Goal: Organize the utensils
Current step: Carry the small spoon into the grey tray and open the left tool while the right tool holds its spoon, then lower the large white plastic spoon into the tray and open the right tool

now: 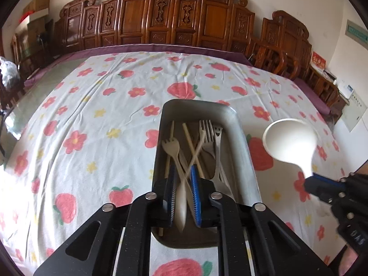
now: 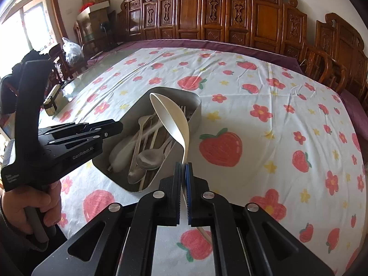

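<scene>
Right gripper [image 2: 183, 172] first, closest to your lens: its blue-lined pads are pinched tight on the thin neck of the white ladle [image 2: 171, 120], with barely a sliver of gap between them. Its handle runs down between the fingers toward you, and the big pale bowl rises up and away, hanging over the near right edge of the metal tray [image 2: 197, 102]. From the left wrist view that same ladle [image 1: 289, 142] floats to the right of the tray [image 1: 232, 119], clear of the cloth, with your right gripper [image 1: 309, 180] clamped at the base of the bowl.

Now your left gripper [image 1: 182, 187]: the jaws stand slightly apart, and a cream plastic fork [image 1: 171, 146] has its handle running up between the pads. The left pad looks close against it, but whether the pads actually press on it you cannot tell from here. That gripper sits right over the near end of the tray.

Inside the tray it's a jumble: pale chopsticks [image 1: 189, 138] crossed over each other, a steel fork [image 1: 207, 128], and a steel utensil with a smiley cut-out [image 1: 217, 133] beside it. The right wrist view adds steel spoons [image 2: 149, 158] piled at the near end.

Tray sits on the strawberry tablecloth [image 1: 92, 115], carved wooden chairs [image 1: 165, 20] lined up behind.
</scene>
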Demonstrator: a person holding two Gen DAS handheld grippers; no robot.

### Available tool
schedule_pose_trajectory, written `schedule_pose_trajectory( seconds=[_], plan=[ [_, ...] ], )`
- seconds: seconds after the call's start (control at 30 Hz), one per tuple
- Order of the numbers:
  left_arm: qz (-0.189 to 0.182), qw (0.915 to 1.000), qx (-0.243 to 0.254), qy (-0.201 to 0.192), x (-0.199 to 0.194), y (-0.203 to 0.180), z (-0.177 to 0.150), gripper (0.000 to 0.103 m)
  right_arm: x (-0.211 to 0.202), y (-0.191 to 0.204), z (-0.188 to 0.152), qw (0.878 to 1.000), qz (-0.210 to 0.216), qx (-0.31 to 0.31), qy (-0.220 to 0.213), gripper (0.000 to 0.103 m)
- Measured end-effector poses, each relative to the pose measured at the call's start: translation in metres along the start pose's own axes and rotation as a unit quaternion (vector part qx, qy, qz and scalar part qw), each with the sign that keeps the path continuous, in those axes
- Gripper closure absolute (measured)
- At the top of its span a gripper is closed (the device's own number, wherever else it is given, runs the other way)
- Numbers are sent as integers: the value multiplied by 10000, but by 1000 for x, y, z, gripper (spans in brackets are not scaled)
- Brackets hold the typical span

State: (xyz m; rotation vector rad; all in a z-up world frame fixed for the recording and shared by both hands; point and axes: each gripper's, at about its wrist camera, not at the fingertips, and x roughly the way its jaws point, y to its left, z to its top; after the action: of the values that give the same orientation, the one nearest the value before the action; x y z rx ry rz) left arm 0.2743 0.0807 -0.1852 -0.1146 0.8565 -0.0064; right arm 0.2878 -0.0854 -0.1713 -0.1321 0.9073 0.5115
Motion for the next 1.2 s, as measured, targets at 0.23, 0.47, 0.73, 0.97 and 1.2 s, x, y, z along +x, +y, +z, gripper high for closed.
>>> schedule_pose_trajectory(
  seconds=[0.23,0.47,0.73,0.97,1.2],
  plan=[
    [112,9996,73,-250,-13,7,9,90,13,13,14,10000,58,11,-28,98],
    [275,9986,12,-452,-27,29,21,90,28,25,27,9996,204,188,-21,98],
    [365,9978,-181,-533,-37,56,29,90,55,36,42,9977,387,542,98,98],
    [375,9975,-260,-537,-39,65,31,89,78,32,59,9914,601,1151,157,98],
    [369,9976,-258,-531,-39,66,31,89,87,35,69,9861,738,1484,79,98]
  ],
)
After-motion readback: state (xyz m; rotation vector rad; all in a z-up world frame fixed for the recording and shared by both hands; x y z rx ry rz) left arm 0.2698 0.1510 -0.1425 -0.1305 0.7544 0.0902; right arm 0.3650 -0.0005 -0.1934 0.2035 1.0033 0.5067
